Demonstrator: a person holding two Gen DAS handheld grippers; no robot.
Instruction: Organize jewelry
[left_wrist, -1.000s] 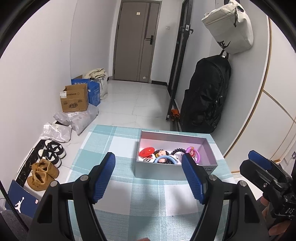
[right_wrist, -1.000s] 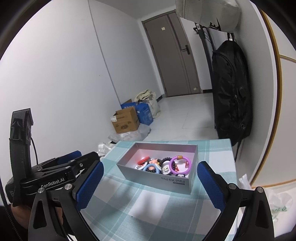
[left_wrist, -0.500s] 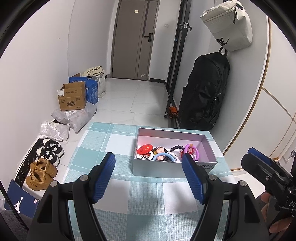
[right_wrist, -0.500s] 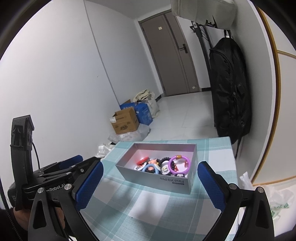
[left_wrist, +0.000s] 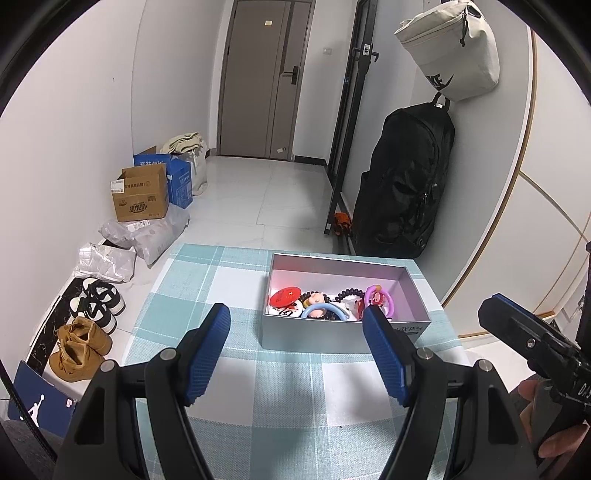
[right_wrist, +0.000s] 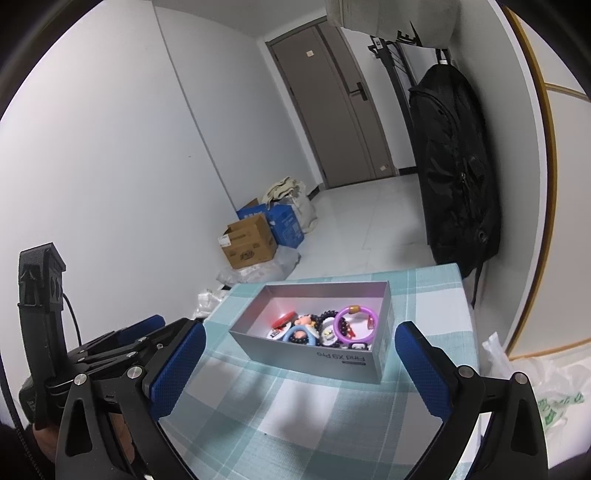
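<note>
Both grippers, left (left_wrist: 296, 345) and right (right_wrist: 300, 363), hang short of the box (right_wrist: 317, 356), jaws wide, holding nothing. Jewelry (right_wrist: 325, 328) lies heaped inside the box, at its near end, which suits a reach from this side. The box sits on the cloth (left_wrist: 207, 280), toward its far edge.
</note>
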